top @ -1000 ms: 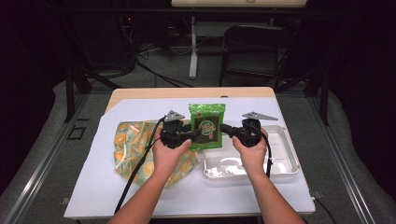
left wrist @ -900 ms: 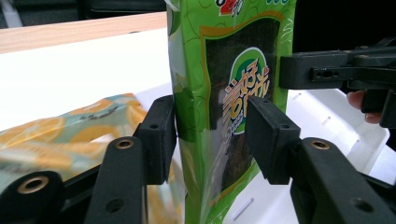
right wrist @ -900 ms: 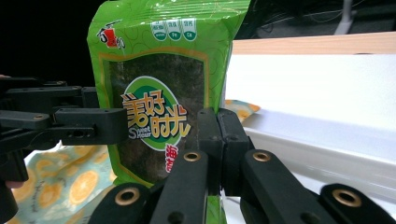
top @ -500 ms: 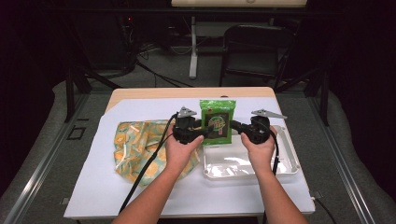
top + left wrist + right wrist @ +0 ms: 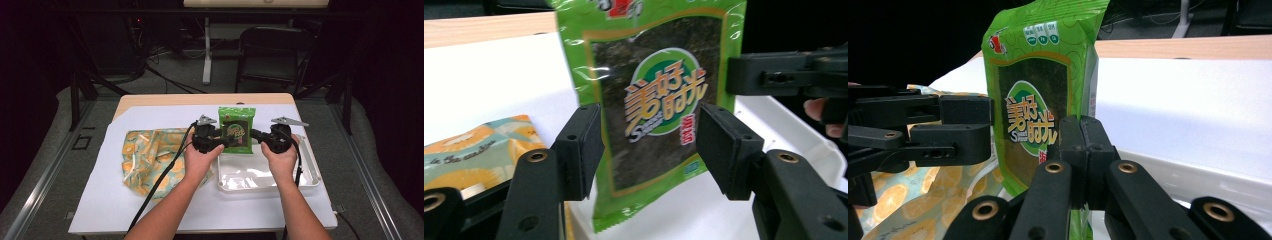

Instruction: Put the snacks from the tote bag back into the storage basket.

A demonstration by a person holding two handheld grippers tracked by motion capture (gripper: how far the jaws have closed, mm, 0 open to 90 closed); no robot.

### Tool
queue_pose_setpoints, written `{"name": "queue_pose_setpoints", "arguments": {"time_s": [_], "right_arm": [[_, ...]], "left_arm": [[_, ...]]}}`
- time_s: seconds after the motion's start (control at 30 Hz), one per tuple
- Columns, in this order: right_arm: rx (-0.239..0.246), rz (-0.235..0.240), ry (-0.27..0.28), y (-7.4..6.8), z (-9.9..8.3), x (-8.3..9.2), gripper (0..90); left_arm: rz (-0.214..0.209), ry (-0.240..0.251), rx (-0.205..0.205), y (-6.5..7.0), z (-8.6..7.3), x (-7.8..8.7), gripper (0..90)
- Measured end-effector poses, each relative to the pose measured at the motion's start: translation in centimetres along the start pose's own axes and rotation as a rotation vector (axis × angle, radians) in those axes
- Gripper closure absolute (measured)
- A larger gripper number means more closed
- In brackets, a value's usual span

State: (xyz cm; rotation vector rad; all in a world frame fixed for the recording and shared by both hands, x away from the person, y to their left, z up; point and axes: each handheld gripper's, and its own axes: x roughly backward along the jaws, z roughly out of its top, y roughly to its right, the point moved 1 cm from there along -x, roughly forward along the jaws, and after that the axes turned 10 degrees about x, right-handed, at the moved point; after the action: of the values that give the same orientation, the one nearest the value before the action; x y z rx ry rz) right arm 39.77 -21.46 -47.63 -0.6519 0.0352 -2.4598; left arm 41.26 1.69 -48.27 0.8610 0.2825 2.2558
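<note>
A green seaweed snack packet [image 5: 236, 127] hangs upright above the near end of the white tray [image 5: 310, 170]. My right gripper [image 5: 255, 134] is shut on its right edge, and in the right gripper view the jaws [image 5: 1083, 150] pinch the foil. My left gripper [image 5: 226, 142] is at the packet's left edge. Its jaws have just been opening and now stand wide. In the left gripper view the pads [image 5: 584, 145] do not press on the packet [image 5: 659, 100], which shows through the gap. The right gripper [image 5: 734, 75] shows there too.
A fabric bag printed with orange slices [image 5: 150, 155] lies flat to the left of the tray. Both rest on a white sheet [image 5: 150, 120] over the wooden table. A chair and cables stand on the dark floor beyond the far edge.
Both hands have carried the packet to the right, over the tray's end. The left gripper's jaws have opened off the packet, while the right gripper has kept its grip.
</note>
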Motion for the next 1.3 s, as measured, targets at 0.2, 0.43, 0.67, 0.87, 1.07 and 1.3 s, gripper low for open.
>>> {"name": "queue_pose_setpoints", "arguments": {"time_s": [0.2, 0.43, 0.67, 0.87, 1.07, 1.3], "right_arm": [[-0.014, 0.009, -0.028, 0.6, -0.2, -0.3, 90.0], [-0.023, 0.012, -0.072, 1.2, -0.8, -0.9, 90.0], [-0.047, 0.004, -0.102, 2.1, -1.4, -1.8, 90.0], [-0.057, 0.005, -0.126, 2.4, -1.8, -2.4, 90.0], [-0.069, -0.001, -0.127, 2.7, -1.9, -2.6, 90.0], [-0.067, -0.001, -0.131, 2.7, -2.0, -2.8, 90.0]], "left_arm": [[0.021, -0.010, -0.010, -0.2, 0.0, 0.0, 43.4], [0.033, -0.010, -0.020, -0.4, 0.2, 0.5, 42.9], [0.030, -0.009, -0.026, -0.3, 0.3, 0.9, 42.7], [0.033, -0.014, -0.030, -0.3, 0.3, 1.1, 42.7], [0.038, -0.012, -0.031, -0.4, 0.2, 1.3, 42.7], [0.034, -0.015, -0.029, -0.6, 0.3, 1.5, 42.7]]}}
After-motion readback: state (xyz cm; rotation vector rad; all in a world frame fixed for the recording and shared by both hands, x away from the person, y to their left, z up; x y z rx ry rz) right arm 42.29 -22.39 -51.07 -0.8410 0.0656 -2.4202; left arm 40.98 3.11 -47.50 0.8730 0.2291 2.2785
